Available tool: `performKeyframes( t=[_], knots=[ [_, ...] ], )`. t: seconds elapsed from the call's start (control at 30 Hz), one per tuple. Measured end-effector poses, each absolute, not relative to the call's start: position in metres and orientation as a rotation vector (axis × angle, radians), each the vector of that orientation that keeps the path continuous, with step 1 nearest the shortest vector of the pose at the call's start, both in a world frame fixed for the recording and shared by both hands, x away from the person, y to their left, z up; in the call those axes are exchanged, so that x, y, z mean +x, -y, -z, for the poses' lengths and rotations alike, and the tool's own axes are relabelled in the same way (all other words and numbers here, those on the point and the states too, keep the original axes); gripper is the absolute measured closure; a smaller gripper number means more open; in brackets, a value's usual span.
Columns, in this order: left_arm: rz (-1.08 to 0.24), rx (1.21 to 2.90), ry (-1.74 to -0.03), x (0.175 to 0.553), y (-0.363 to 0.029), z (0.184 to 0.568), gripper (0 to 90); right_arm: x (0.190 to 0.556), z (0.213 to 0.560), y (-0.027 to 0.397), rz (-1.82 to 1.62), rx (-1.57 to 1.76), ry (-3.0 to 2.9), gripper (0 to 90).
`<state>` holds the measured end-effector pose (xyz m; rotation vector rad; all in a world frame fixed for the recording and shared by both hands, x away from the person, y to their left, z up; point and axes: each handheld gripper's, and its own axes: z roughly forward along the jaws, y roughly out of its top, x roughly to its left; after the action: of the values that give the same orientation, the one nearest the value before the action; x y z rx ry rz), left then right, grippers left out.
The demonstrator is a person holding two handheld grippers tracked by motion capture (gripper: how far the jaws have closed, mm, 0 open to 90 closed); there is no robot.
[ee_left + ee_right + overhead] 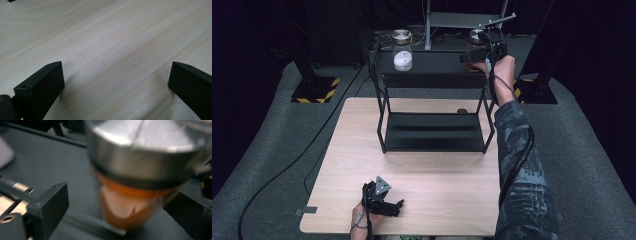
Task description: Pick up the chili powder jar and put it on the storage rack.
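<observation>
Left gripper [384,200] rests low over the wooden table [437,185] near its front edge, jaws spread wide, nothing between them; right gripper [477,56] reaches to the black rack's [432,65] top shelf, jaws apart either side of an orange jar [130,202] with a metal lid [145,150], contact unclear; a white-filled jar [402,50] stands on the same shelf, well apart.
</observation>
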<state>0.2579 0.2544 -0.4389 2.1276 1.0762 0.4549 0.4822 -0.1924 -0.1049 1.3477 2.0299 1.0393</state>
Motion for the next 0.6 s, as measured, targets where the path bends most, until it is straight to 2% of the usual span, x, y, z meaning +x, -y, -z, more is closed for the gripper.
performKeyframes(
  t=[0.3, 0.6],
  knots=[
    [-0.454, 2.128, -1.077, 0.258, -0.254, 0.439, 0.0, 0.444, 0.108, 0.206, -1.018, 1.301, -2.140, 0.0],
    [-0.455, 2.131, -1.075, 0.258, -0.254, 0.439, 0.0, 0.385, 0.166, 0.225, -1.001, 1.177, -2.215, 0.0]
  ],
)
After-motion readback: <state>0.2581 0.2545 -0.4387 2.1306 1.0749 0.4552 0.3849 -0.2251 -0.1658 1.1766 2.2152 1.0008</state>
